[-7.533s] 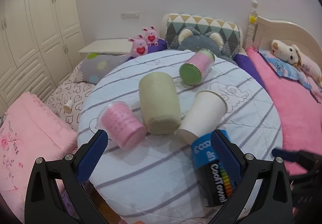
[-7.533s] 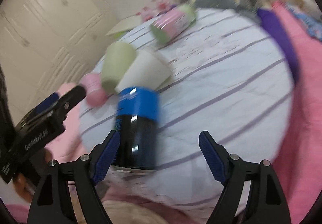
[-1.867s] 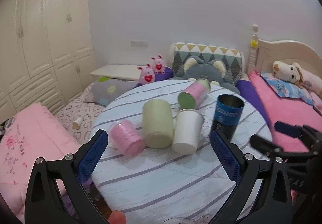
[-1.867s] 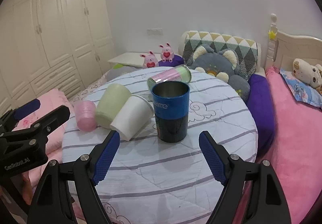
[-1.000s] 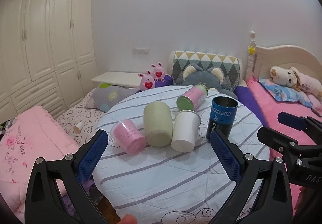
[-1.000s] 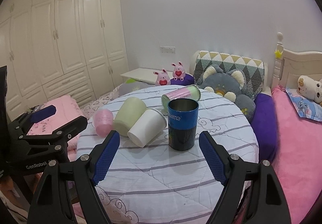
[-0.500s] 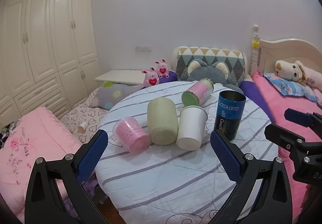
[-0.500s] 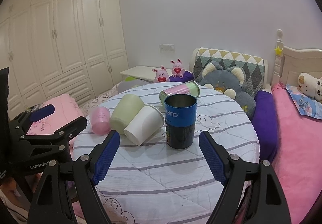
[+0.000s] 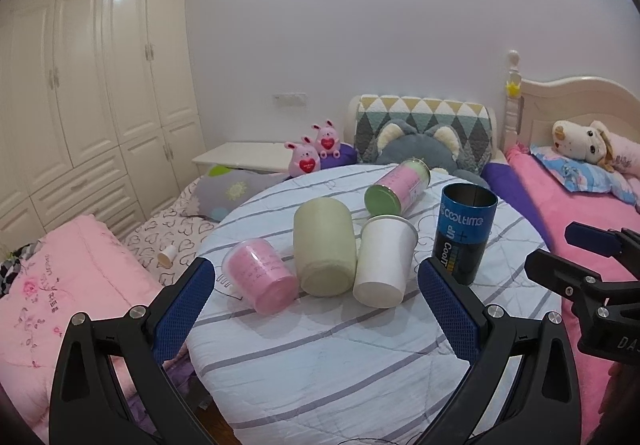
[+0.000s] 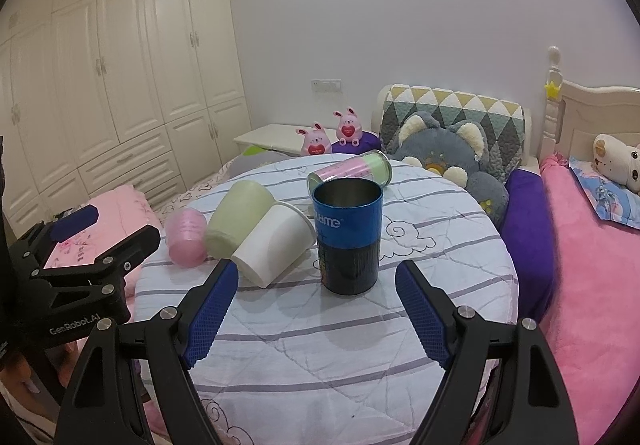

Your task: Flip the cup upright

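- Right wrist view: blue cup (image 10: 347,235) upright on round table (image 10: 460,285), at 12 o'clock from right gripper (image 10: 316,299); jaws wide apart, empty.
- Left gripper (image 9: 316,299) likewise spread, holding nothing.
- Cup looks like stiff, smooth metal, prob. light and slippery; grip mid-wall.

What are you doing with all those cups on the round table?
I'm standing tipped-over cups up with two hand-held grippers. The blue cup stands upright on the striped table. The white cup, green cup, small pink cup and pink-and-green cup lie on their sides. The left gripper and right gripper are both open, holding nothing, short of the cups.
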A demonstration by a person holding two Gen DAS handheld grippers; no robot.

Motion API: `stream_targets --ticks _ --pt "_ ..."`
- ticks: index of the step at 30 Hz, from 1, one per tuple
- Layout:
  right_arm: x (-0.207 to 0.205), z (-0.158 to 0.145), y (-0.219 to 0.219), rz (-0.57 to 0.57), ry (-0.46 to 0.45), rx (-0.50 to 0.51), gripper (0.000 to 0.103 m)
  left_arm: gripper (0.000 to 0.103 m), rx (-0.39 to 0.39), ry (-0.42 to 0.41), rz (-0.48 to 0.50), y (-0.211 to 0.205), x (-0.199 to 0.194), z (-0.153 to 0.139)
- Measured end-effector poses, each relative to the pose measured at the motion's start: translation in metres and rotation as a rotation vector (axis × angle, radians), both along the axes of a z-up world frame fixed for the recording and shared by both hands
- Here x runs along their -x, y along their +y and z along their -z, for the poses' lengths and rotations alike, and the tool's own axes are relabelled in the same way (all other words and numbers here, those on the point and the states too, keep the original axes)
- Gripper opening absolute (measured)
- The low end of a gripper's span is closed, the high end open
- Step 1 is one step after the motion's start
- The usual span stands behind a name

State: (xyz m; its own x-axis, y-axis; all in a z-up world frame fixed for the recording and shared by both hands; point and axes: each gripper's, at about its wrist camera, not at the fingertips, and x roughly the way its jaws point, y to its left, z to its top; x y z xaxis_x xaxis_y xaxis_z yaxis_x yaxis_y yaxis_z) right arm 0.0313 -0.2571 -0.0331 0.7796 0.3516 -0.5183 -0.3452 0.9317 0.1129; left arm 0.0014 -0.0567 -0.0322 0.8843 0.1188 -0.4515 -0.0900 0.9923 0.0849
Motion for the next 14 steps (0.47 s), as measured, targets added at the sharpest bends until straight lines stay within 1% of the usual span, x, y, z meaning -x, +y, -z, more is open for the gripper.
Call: stream_targets --ticks 14 --pt "-0.019 0.007 -0.002 -0.012 0.022 -0.008 0.082 0.103 0.0 -0.007 0.009 -0.004 -0.012 -0.001"
